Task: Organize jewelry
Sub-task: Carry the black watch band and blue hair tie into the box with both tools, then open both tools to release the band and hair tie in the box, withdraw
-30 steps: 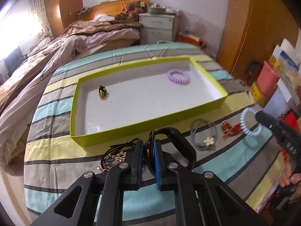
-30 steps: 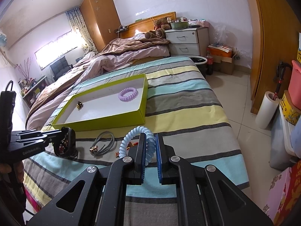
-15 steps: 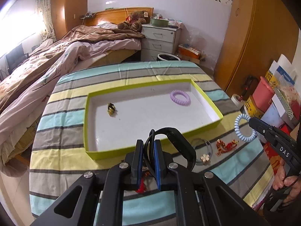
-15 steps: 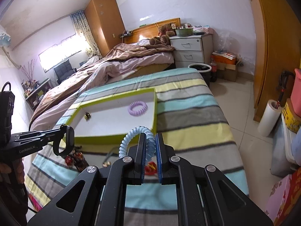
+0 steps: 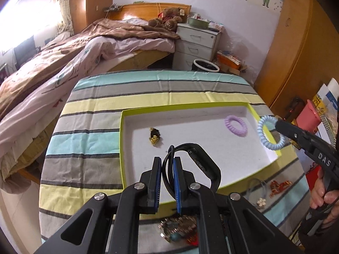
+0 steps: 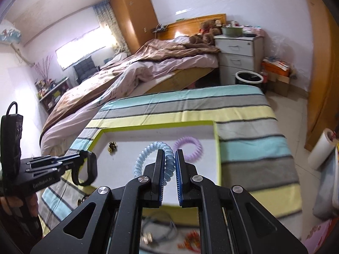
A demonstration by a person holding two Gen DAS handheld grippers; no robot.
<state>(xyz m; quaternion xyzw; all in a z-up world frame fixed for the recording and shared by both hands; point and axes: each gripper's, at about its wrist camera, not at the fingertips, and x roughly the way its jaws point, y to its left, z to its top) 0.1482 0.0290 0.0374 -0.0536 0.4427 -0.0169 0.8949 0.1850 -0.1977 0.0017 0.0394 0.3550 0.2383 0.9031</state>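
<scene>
Both grippers have travelled from the near edge of the striped bedspread (image 5: 89,139) to a position above the shallow green-rimmed tray (image 5: 121,148), each carrying its piece along. The left gripper (image 5: 167,182) is clamped on a black band (image 5: 203,165), whose loop arches out to the right of the blue pads; the right gripper (image 6: 169,173) is clamped on a pale blue coil tie (image 6: 148,150), which curls up and to the left of its jaws. Held this way, each piece hangs clear over the white tray floor, so a release would probably drop it inside the rim.

Already lying in the tray are a lilac coil tie (image 5: 236,126) near the right wall and a small gold-and-black ornament (image 5: 154,136) toward the left. Waiting on the spread in front of the tray are a grey tie with a gold charm (image 5: 257,192), a red-and-gold piece (image 5: 279,187) and a beaded tangle (image 5: 178,226) just beneath the left gripper.

The tray sits on a bed covered in teal, grey and yellow stripes. Beyond it stand a second bed with a rumpled brown quilt (image 6: 169,53), a white drawer unit (image 6: 238,59), a wardrobe (image 6: 132,12) and a bright window.
</scene>
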